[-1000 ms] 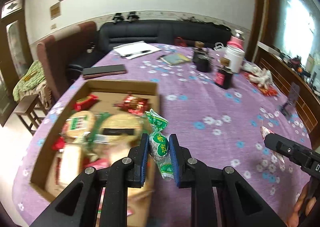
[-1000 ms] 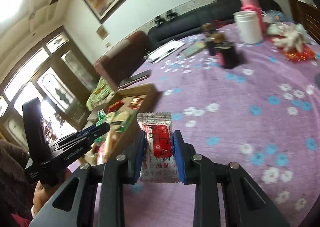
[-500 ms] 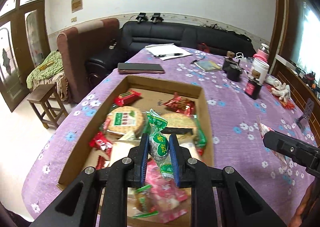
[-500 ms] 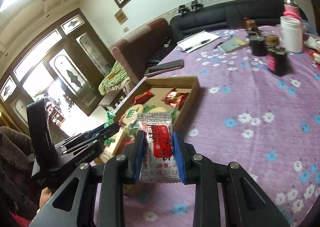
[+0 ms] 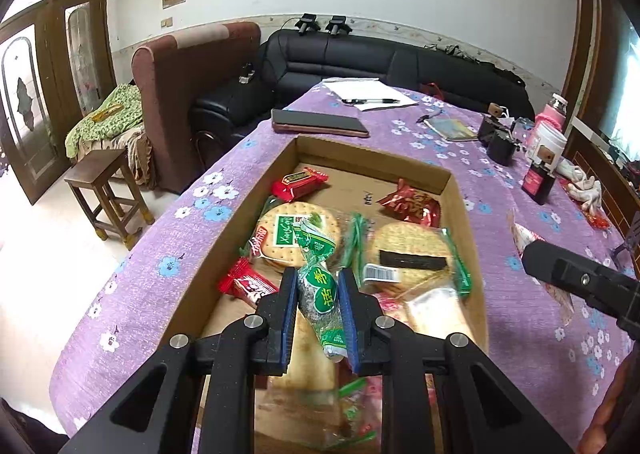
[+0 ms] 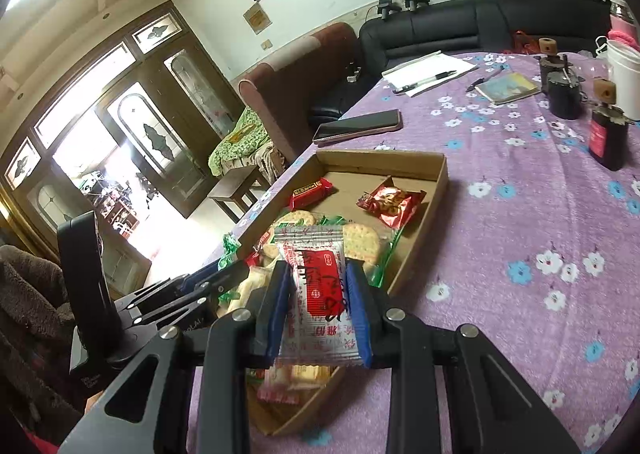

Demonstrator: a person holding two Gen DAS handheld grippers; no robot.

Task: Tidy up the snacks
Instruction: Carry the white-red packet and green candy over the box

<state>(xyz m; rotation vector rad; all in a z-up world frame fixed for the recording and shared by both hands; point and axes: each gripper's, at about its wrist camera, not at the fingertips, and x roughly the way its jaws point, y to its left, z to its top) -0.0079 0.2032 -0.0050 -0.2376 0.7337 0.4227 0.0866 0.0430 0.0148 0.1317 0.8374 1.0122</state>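
A shallow cardboard box on the purple flowered tablecloth holds several snacks: round cracker packs, red packets and a foil packet. My left gripper is shut on a green-labelled snack pack and holds it above the near half of the box. My right gripper is shut on a silver-and-red sachet above the box's near right part. The right gripper also shows in the left wrist view, to the right of the box.
A phone, papers with a pen, a booklet, dark bottles and a white jar stand on the far part of the table. A wooden stool and sofas lie beyond the left edge.
Both grippers have moved left with their packs, from beside the box's right edge to above its contents. The box now fills more of both views.
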